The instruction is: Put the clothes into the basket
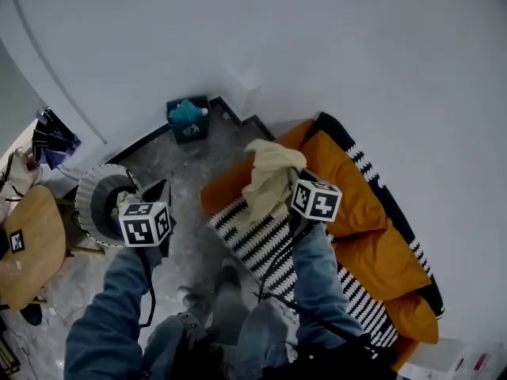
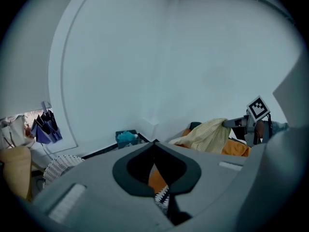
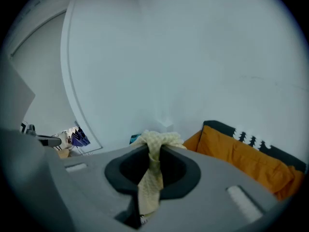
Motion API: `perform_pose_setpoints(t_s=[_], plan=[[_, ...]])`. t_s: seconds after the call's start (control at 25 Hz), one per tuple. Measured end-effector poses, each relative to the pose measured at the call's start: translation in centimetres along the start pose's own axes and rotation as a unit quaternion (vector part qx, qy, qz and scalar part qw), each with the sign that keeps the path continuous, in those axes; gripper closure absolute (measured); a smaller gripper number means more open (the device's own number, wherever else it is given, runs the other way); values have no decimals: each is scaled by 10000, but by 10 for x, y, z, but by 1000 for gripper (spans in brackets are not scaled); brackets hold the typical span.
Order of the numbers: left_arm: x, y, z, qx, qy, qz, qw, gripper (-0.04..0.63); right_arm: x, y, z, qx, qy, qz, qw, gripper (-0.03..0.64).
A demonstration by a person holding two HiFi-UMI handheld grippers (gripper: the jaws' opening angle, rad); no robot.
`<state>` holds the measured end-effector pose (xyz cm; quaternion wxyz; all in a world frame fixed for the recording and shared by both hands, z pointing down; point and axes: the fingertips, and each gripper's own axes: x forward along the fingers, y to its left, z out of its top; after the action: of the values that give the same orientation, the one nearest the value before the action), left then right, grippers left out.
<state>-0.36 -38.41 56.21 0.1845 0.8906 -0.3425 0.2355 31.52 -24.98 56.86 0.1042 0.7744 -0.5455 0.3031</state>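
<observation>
1. The right gripper [image 3: 153,152] is clamped on a pale yellow, waffle-textured cloth garment [image 1: 268,174]. One fold is pinched between the jaws, and the rest bunches over the tips and hangs beneath them.
2. The garment is in the air over the left end of the orange-cushioned sofa [image 1: 352,192], above the black-and-white striped throw [image 1: 257,244] on the seat. Held this high, its loose end looks clear of the cushions, so it should not drag or snag when carried.
3. The left gripper [image 2: 154,145] has its jaws together with nothing between them. It is held up on the left, in front of the round white woven basket [image 1: 85,200]. It is probably free to catch a trailing end or steady the basket.
4. The basket sits on the grey mottled floor [image 1: 194,176], left of the sofa and well apart from the garment, with bare floor between them. Its dark opening shows to the head camera, so a drop from above should suit it.
5. As I judge it, the pick is done and the carry leftward to the basket remains. The grip is on one fold only, so a quick swing could let the cloth slip.
6. A dark bin with teal contents [image 1: 188,119] sits by the far wall, and a round wooden desk [image 1: 32,252] is at the left edge. Neither seems part of the job.
</observation>
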Motion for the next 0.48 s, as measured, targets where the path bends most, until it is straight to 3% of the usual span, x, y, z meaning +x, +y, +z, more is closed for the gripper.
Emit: perform_pose_setpoints(t_s=[0.28, 0.48], plan=[[-70, 11, 48, 27, -634, -168, 9978, 594, -95, 54, 87, -320, -997, -147, 9944, 563], [-115, 30, 74, 47, -940, -225, 9953, 594, -146, 104, 141, -818, -1404, -199, 9865, 563]])
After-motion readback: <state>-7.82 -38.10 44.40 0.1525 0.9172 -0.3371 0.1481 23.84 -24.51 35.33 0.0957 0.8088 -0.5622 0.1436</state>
